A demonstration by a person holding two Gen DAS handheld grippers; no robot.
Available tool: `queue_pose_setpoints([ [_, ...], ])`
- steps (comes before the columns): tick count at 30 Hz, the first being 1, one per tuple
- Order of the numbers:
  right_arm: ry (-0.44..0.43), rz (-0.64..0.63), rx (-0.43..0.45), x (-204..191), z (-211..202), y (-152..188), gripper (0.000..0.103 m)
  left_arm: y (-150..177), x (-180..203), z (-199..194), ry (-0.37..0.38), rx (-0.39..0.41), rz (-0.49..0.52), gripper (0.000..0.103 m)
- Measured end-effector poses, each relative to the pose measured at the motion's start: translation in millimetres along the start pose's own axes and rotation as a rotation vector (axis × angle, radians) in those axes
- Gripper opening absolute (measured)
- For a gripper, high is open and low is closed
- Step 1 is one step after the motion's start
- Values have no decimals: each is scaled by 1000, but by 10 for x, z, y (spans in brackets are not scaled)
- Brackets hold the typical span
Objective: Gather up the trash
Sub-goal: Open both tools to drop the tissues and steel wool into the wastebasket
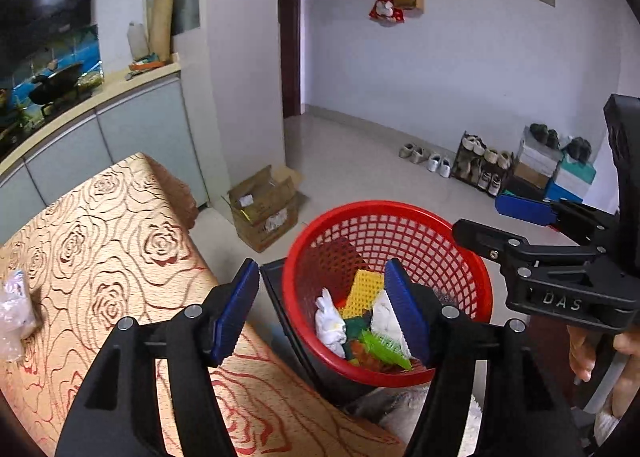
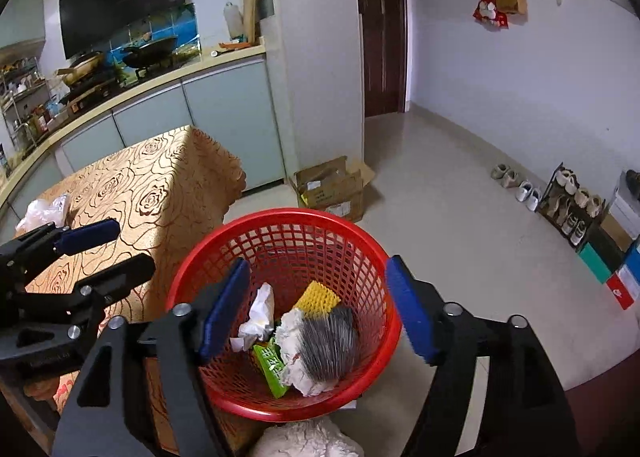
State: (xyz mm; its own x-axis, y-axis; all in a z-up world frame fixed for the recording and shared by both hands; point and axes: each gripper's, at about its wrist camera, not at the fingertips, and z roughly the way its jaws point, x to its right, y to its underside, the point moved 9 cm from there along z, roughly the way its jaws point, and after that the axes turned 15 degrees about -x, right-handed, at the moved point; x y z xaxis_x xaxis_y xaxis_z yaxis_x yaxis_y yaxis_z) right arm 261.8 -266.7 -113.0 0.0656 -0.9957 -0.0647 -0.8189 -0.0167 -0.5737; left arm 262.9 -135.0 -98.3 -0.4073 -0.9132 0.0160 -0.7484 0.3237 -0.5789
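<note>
- Left wrist view: we see our left claw [image 1: 322, 311] with its blue pads standing apart and nothing between them, poised over the near rim of the red basket [image 1: 460, 233].
- The basket sits just beside the bench [image 1: 104, 225], which is covered in a gold cloth with a rose pattern.
- Inside the basket we make out a yellow mesh piece [image 1: 362, 291], crumpled white paper [image 1: 330, 321], a green plastic piece [image 1: 384, 349] and another white wad that our right-hand pad partly hides.
- A crumpled clear plastic bag [image 1: 14, 309] lies on the bench at the far left, well apart from the basket.
- Our right claw [image 1: 496, 221] comes in from the right edge above the basket rim, with a hand [image 1: 588, 353] on its grip.
- Right wrist view: our right claw [image 2: 318, 307] is also spread wide and empty, hanging directly above the basket [image 2: 280, 221].
- Here a grey-streaked white wad [image 2: 320, 345] lies on top of the trash, next to the green piece [image 2: 272, 365], the white paper [image 2: 258, 317] and the yellow mesh [image 2: 318, 297].
- A cardboard box [image 2: 332, 185] stands on the floor behind the basket.
</note>
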Motion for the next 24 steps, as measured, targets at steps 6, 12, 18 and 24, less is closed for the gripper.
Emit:
queue_pose_setpoints([
  [6,-5,4,26,-12,-112,-11,69,21,-44,-135,-27,27,-12,63],
  [12,-14,7,59,-56,-253,-41,69,35,-99,-285,-62,58,-34,65],
  [18,-22,-5,91,-164,-383,-34,69,124,-222,-461,-103,80,-63,65],
  [24,-46,-31,111,-407,-514,-12,69,245,-428,-664,-134,99,-100,66],
])
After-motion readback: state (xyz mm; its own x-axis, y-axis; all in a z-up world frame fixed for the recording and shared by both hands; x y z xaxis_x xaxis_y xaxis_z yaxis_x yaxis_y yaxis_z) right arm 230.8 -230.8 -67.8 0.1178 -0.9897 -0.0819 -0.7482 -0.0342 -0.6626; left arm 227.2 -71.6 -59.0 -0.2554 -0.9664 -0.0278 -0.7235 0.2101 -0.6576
